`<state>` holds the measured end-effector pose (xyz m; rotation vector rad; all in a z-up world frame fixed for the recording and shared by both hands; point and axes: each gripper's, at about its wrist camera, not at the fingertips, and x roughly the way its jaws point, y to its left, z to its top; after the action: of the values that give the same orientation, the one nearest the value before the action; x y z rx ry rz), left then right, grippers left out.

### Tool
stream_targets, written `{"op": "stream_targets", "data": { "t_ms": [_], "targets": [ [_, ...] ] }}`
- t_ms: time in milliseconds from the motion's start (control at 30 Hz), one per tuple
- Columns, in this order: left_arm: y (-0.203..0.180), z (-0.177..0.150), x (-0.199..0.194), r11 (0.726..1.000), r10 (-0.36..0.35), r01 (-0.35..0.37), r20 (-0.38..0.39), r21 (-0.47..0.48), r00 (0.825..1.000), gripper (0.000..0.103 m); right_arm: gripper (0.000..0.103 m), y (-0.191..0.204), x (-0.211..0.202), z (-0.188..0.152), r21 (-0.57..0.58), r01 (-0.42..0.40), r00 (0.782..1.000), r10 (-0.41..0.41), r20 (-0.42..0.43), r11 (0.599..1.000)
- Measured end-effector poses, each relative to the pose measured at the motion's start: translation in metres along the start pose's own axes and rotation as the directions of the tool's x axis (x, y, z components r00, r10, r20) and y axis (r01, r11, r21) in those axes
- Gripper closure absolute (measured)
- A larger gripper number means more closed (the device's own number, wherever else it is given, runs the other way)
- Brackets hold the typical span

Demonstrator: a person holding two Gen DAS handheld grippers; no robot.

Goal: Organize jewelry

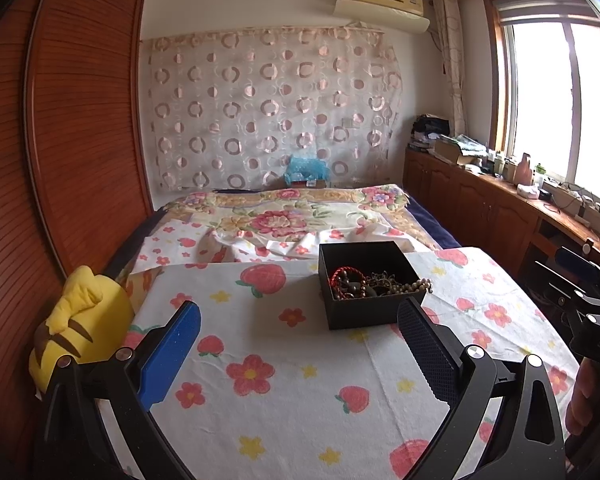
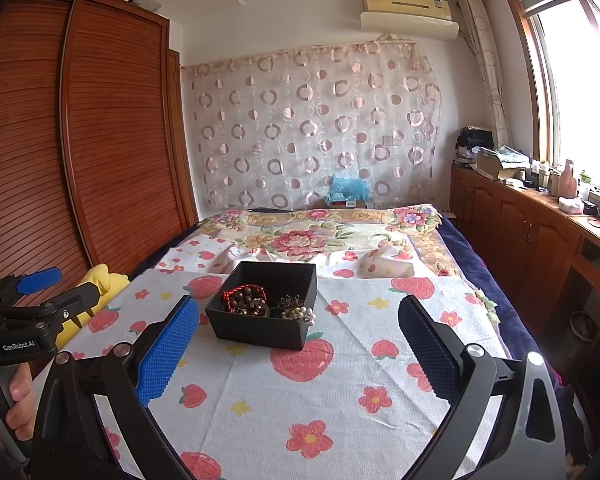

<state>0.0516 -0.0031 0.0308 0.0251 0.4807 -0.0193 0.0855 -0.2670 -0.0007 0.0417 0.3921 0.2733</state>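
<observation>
Grippers first, since they sit nearest the lenses: the left gripper (image 1: 298,340) and the right gripper (image 2: 298,344) both have their fingers spread wide with nothing between them, hovering low over the strawberry cloth (image 2: 340,400). My guess is they're held back and apart like that so both cameras get a clean look at the box before anyone commits to a reach.

Next out is the black box (image 2: 260,328), open-topped, sitting flat on the cloth. All the jewelry I can spot is already in it: a red cord bracelet (image 2: 244,292) wrapped around the dark wooden beads (image 2: 246,305), a string of pearls (image 2: 298,314), and a dark metal piece (image 2: 290,301) that's too tangled to name for sure. So this fits either a jumble waiting to be sorted out or a pile that just got tidied in; can't call it from one look.

View differences: the left wrist camera shows the pearls draping over the box's right wall, plus the yellow plush toy (image 1: 80,320) at the cloth's left edge almost in full. The right wrist camera looks down into the box better and catches a hand (image 2: 12,396) on the left gripper's handle.

Further back there's the floral blanket (image 2: 300,236), then the circle-pattern curtain (image 2: 312,128) on the far wall.
</observation>
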Motion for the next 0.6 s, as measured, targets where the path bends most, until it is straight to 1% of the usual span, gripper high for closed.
{"op": "stream_targets", "data": {
  "t_ms": [600],
  "targets": [
    [0.0004, -0.0003, 0.0003, 1.000, -0.001, 0.001, 0.000, -0.001, 1.000, 0.008, 0.003, -0.0028, -0.0004, -0.0003, 0.002, 0.001, 1.000, -0.001, -0.001, 1.000]
  ]
}}
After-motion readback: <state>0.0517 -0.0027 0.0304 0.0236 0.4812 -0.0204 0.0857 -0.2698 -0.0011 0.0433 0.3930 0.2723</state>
